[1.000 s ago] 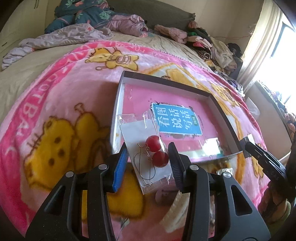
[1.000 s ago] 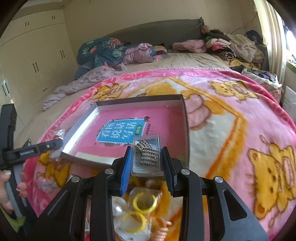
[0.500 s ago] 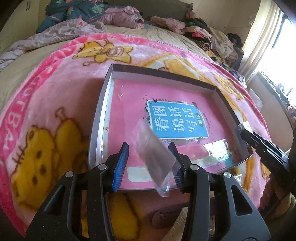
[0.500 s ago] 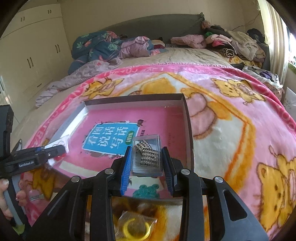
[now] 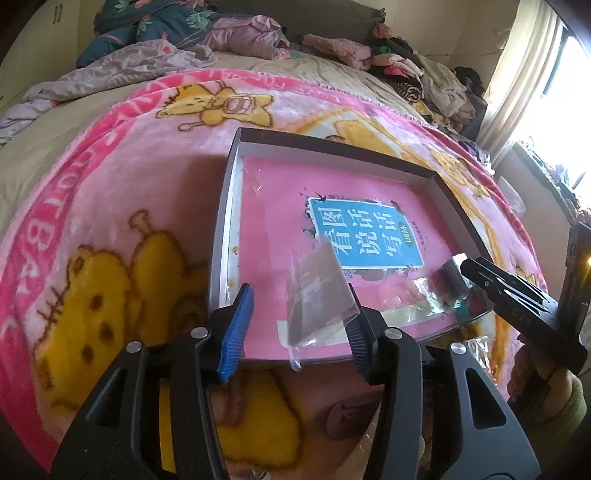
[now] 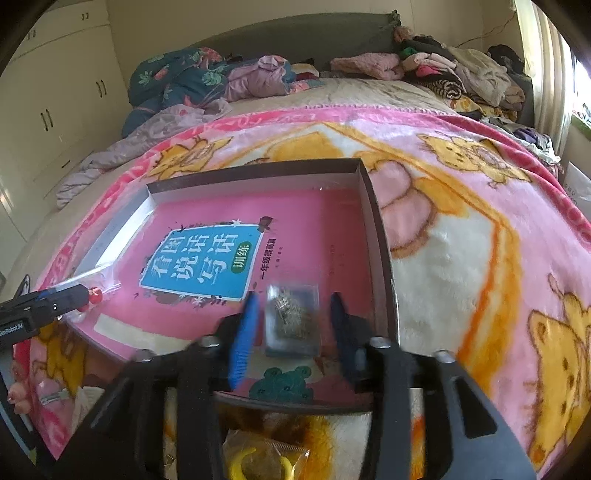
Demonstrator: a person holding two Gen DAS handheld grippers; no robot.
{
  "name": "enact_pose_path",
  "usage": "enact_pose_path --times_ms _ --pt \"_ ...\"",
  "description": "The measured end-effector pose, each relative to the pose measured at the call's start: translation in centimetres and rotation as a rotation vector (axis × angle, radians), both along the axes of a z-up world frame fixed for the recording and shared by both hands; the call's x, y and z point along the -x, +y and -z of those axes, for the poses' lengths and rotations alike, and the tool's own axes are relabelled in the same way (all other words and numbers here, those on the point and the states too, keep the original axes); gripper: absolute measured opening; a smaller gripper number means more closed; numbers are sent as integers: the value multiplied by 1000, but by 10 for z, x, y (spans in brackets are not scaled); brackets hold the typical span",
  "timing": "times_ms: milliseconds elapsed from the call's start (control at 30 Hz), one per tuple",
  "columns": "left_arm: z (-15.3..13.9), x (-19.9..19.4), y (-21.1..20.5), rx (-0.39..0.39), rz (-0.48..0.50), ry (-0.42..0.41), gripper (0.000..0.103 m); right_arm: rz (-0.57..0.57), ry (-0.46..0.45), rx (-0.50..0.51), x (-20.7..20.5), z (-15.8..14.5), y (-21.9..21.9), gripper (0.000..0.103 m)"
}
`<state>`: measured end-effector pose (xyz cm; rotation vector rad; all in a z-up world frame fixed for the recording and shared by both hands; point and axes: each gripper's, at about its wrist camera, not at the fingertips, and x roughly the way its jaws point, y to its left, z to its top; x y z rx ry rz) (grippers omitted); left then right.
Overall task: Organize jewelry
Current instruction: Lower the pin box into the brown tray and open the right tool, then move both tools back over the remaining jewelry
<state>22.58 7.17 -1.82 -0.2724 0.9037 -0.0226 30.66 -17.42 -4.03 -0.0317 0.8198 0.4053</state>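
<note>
A shallow grey box [image 5: 225, 221] with a pink book on its floor lies on the bed blanket. My left gripper [image 5: 298, 297] hangs over the box's near left corner and its jaws are opening. A clear bag of red-bead earrings [image 5: 317, 295] leans on the right finger, clear of the blue left pad [image 5: 236, 328]. My right gripper [image 6: 293, 299] is over the box's near right corner [image 6: 376, 229], jaws opening too. A small clear case of dark beads [image 6: 291, 319] sits blurred between them with a gap on each side.
A bag with yellow rings [image 6: 258, 461] lies on the pink bear blanket [image 6: 461, 258] just below the box. Heaped clothes [image 6: 443, 70] and bedding [image 5: 166, 33] fill the far end of the bed. A person's hand [image 5: 535, 373] holds the right gripper.
Both grippers came forward over the box. Both pairs of jaws widened: the earring bag turned edge-on and slid off the left pad, and the bead case came free of the right pads.
</note>
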Motion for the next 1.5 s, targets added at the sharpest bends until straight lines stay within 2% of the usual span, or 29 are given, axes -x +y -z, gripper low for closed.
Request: enact_pose_path --times_ms 33,167,467,867,1167,1500 --pt "-1 0 0 -4 -1 -1 44 0 -6 -6 2 -2 -1 52" --pt "-4 5 2 4 -5 -10 45 -1 -28 -16 11 -11 -5 58" --pt "-20 24 6 7 -21 -46 52 15 -75 -24 37 -31 -21 69" --pt "-29 56 2 17 -12 -77 65 13 -115 -20 79 -46 -32 78" --pt "-34 78 -3 10 0 -98 74 -5 -116 -16 111 -48 -37 79" --pt "-31 99 -13 -6 19 -94 78 -53 -96 5 142 -43 -30 79"
